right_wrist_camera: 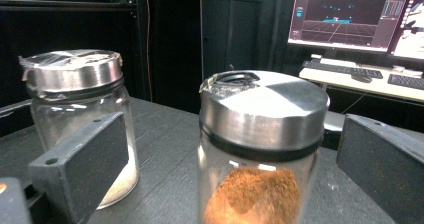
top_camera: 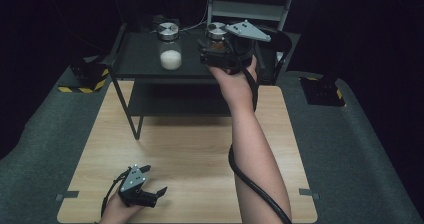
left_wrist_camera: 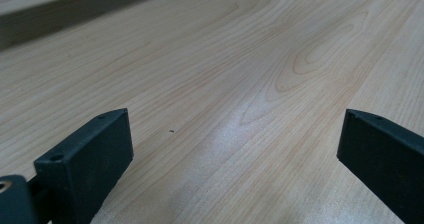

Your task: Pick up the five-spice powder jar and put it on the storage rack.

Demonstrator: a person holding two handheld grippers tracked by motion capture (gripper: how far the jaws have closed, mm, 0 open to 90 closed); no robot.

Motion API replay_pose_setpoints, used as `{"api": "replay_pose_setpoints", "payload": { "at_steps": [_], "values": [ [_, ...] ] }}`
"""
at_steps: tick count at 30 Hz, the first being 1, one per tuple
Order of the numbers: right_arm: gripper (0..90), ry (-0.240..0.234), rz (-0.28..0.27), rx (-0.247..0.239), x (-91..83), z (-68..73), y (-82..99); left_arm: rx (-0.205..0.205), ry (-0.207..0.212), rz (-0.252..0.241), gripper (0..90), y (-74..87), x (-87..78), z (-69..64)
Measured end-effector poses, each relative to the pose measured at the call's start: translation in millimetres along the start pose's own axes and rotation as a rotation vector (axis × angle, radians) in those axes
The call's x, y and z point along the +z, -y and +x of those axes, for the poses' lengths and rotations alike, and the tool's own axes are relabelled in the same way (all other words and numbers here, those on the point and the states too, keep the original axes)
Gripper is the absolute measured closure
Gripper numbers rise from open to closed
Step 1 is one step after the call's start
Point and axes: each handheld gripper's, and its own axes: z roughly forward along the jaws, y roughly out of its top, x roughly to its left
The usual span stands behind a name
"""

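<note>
Two glass jars with steel lids stand on the top of a black shelf unit (top_camera: pixel 142 59). One holds white powder (top_camera: pixel 170 46) (right_wrist_camera: pixel 80 119), the other brown powder (top_camera: pixel 216 36) (right_wrist_camera: pixel 260 159). My right gripper (top_camera: pixel 212 51) (right_wrist_camera: pixel 225 164) is at the brown-powder jar, open, with the jar standing between its jaws and gaps on both sides. My left gripper (top_camera: pixel 152 181) (left_wrist_camera: pixel 235 149) rests low over the wooden table (top_camera: pixel 190 149) near its front left corner, open with nothing between its jaws.
The shelf unit stands at the table's far edge, with a lower black shelf (top_camera: pixel 175 101) under the top. A grey mat surrounds the table. In the right gripper view a desk with monitors (right_wrist_camera: pixel 350 19) and keyboards is behind the shelf.
</note>
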Motion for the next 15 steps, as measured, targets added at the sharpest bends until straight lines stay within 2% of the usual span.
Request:
{"api": "replay_pose_setpoints", "payload": {
  "at_steps": [10, 15],
  "values": [
    [0.1, -0.022, -0.011, -0.009, -17.0, -0.1, 6.7, 0.006, -0.005, 0.006, 1.4, -1.2, 0.4, -1.4],
    [0.1, -0.044, -0.021, -0.002, -28.2, 1.2, 18.9, 0.011, -0.006, 0.007, 1.5, -1.5, 0.9, -2.9]
  ]
}}
